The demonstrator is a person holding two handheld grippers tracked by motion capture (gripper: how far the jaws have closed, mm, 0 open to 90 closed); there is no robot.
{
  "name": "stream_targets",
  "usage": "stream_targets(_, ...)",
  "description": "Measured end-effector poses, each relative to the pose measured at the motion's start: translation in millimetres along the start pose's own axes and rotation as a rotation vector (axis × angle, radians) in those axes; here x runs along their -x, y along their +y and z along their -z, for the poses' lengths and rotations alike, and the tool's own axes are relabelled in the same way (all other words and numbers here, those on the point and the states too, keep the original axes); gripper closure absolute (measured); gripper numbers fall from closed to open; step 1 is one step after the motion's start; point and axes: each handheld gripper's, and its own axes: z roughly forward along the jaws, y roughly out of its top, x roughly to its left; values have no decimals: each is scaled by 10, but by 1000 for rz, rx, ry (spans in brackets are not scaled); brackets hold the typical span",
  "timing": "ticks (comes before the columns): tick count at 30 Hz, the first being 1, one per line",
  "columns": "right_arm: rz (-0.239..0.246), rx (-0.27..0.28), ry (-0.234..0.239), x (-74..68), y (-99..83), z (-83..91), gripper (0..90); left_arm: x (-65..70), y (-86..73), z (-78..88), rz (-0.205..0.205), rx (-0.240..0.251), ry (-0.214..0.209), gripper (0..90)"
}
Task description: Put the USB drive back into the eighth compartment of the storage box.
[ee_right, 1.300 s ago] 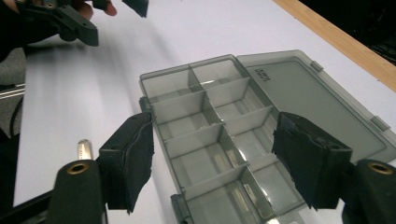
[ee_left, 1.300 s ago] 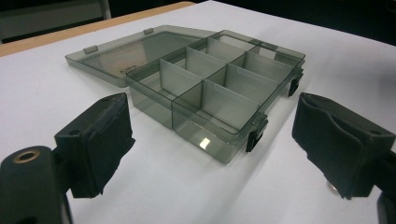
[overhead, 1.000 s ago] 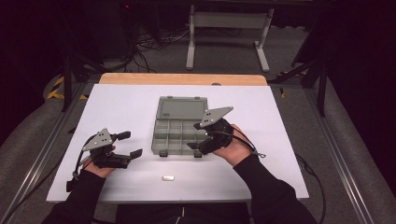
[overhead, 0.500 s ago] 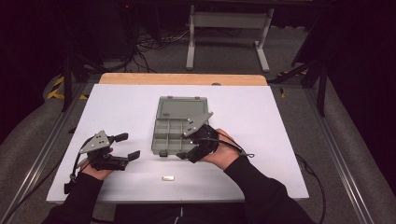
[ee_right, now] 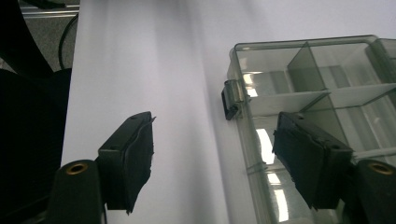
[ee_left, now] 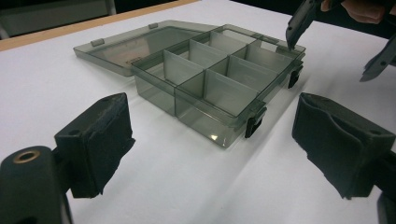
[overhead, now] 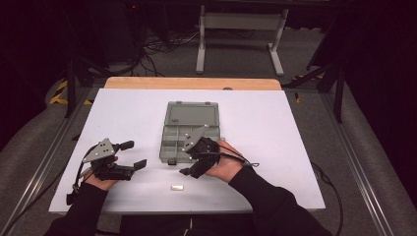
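- Smoke-grey clear plastic makes up the compartment box (overhead: 189, 132), which lies near the middle of the white table (overhead: 295, 137) with its lid folded flat toward the far side.
- In the left gripper view the box (ee_left: 219, 79) shows thin dividers that split it into several cells, all of them bare as far as can be seen, and two dark latches hang on its near wall.
- At the near edge of the box in the high view sits the right gripper (overhead: 189, 169), held in the person's right hand (overhead: 223, 167).
- Its jaws stand apart, about halfway open, with nothing pinched between them.
- In the right gripper view, the right gripper (ee_right: 215, 158) straddles the box's front wall: one pad hangs over the bare table outside it, the other over a cell of the box (ee_right: 327, 88); whether either pad touches the plastic cannot be told.
- A dark latch (ee_right: 230, 100) on the box wall sits just ahead of the gap between those jaws.
- On the near left part of the table, well apart from the box, the left gripper (overhead: 133, 155) rests in the person's left hand (overhead: 98, 179).
- Its jaws are spread wide and hold nothing; in its own view the left gripper (ee_left: 210, 144) faces the box across bare table.
- Close to the table's front edge, between the two hands, a small white piece (overhead: 176, 187) lies alone.
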Motion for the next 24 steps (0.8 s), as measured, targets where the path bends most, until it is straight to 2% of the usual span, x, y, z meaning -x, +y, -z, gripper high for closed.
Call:
stream_targets(5,-5,-34,14,-37,23,-92,298,-15,5,6,-1,4,1,129)
stream_targets(14,23,-77,48,-107,59,-257,303,-18,11,-2,2,5,-1,129)
stream_targets(24,36,-129,77,-216,83,-352,328,-22,16,-6,-4,1,0,129)
